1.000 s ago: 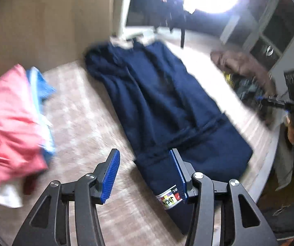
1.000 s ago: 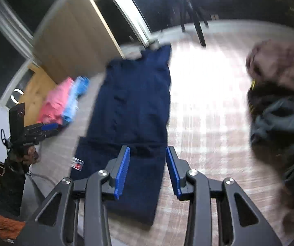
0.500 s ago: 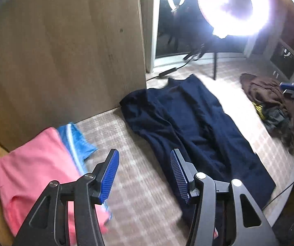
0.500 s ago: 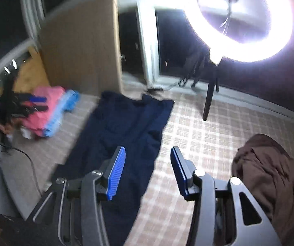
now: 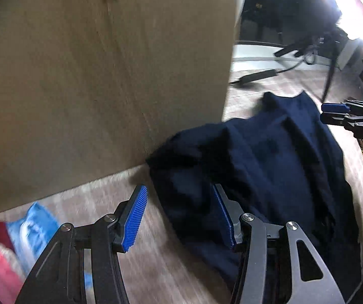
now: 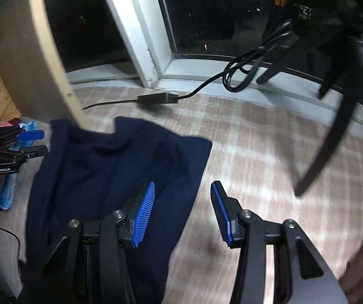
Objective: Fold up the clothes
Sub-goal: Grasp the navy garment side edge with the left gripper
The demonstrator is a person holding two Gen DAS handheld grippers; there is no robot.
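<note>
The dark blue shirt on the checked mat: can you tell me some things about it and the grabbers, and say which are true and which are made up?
1. Both grippers are open. True: the left gripper and the right gripper hold nothing.
2. The dark blue garment hangs from a hook. False: it lies spread on the checked mat.
3. The right gripper straddles the garment's edge. True: one finger is over cloth, the other over bare mat.
4. The wooden board lies flat under the garment. False: it stands upright beside it.
5. A black cable lies near the window. True.
</note>
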